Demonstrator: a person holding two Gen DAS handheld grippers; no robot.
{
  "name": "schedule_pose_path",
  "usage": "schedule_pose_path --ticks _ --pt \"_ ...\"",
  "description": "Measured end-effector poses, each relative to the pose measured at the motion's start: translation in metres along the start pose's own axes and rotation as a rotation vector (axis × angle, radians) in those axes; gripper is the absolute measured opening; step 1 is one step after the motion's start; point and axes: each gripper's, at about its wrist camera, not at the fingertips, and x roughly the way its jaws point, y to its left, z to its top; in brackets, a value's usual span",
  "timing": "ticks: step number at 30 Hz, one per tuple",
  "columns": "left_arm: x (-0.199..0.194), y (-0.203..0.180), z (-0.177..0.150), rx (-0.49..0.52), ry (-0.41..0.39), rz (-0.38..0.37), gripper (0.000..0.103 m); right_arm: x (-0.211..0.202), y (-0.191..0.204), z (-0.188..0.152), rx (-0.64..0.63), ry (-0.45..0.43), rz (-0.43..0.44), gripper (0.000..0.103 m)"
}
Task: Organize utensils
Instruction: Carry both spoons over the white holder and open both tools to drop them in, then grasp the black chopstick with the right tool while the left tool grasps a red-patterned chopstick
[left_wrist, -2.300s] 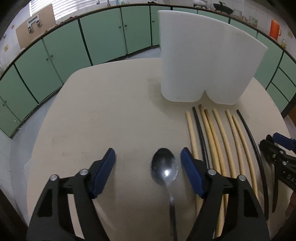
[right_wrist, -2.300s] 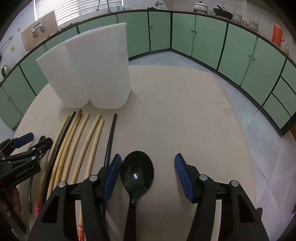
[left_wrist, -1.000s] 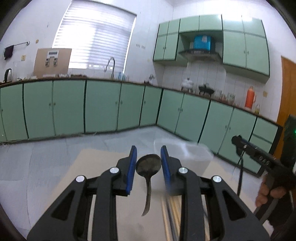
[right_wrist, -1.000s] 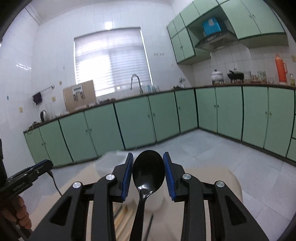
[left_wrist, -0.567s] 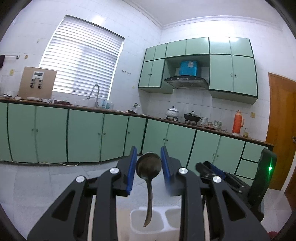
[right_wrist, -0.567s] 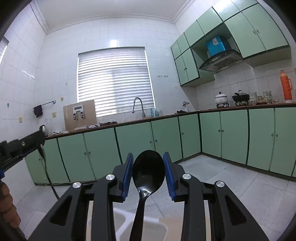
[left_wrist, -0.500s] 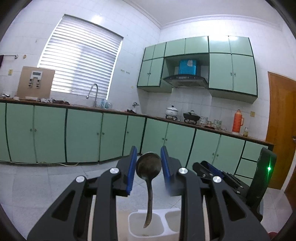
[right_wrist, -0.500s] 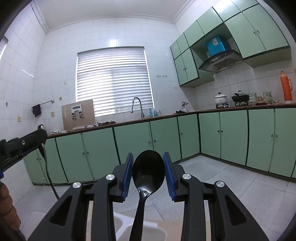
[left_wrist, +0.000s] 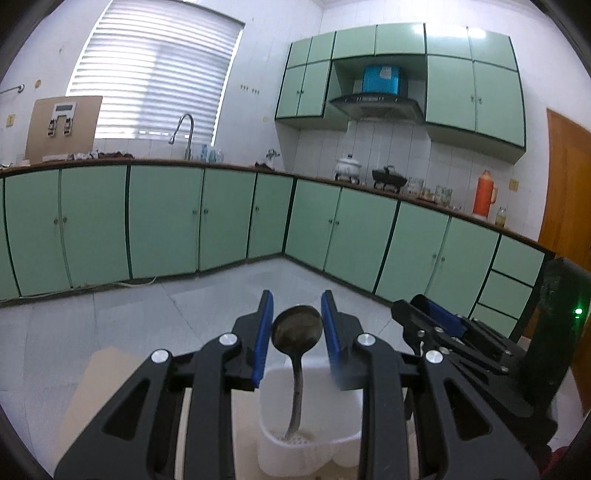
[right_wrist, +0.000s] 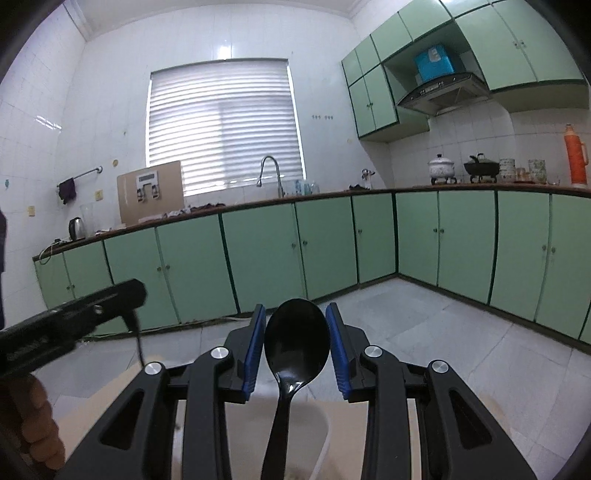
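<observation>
- My left tongs (left_wrist: 296, 334) are clamped on the bowl of the metal spoon (left_wrist: 296, 328); its handle hangs down into the white holder (left_wrist: 314, 448), tip just over the perforated floor of the near-left compartment.
- My right tongs (right_wrist: 296, 347) are clamped on the bowl of the black spoon (right_wrist: 296, 341); its handle drops toward the holder's rim (right_wrist: 325, 428), and I cannot tell whether the tip is inside yet.
- Risk: the black handle may catch that rim and tip the light holder, or twist the spoon in the pads.
- Risk: the two tongs are close together over one holder; in the left view the right tongs sit just right of mine, so a sideways drift could knock them.
- Risk: letting go too high could bounce a spoon out onto the bench (right_wrist: 99, 402).
</observation>
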Motion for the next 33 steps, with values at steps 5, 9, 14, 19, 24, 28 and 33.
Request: schedule_pose_path --ticks 5,9,14,19,24,28,33 --pt "-0.003 0.007 -0.012 -0.004 0.017 0.012 0.028 -0.012 0.002 -0.014 0.000 0.027 0.004 0.036" --pt "-0.014 0.009 -0.017 -0.001 0.017 0.022 0.035 -0.028 -0.002 -0.018 0.027 0.042 -0.005 0.047" --pt "-0.043 0.011 -0.021 -0.003 0.012 0.047 0.055 -0.057 -0.007 -0.021 0.057 0.051 -0.032 0.064" --pt "-0.079 0.012 -0.042 -0.009 0.039 0.082 0.069 -0.094 -0.007 -0.042 0.061 0.098 -0.080 0.080" --pt "-0.111 0.010 -0.079 0.009 0.157 0.116 0.075 -0.126 -0.005 -0.070 0.090 0.187 -0.119 0.084" --pt "-0.129 0.011 -0.107 -0.001 0.236 0.133 0.075 -0.151 0.003 -0.090 0.093 0.227 -0.140 0.084" --pt "-0.155 0.012 -0.127 -0.004 0.270 0.156 0.075 -0.180 0.010 -0.104 0.115 0.261 -0.144 0.084"
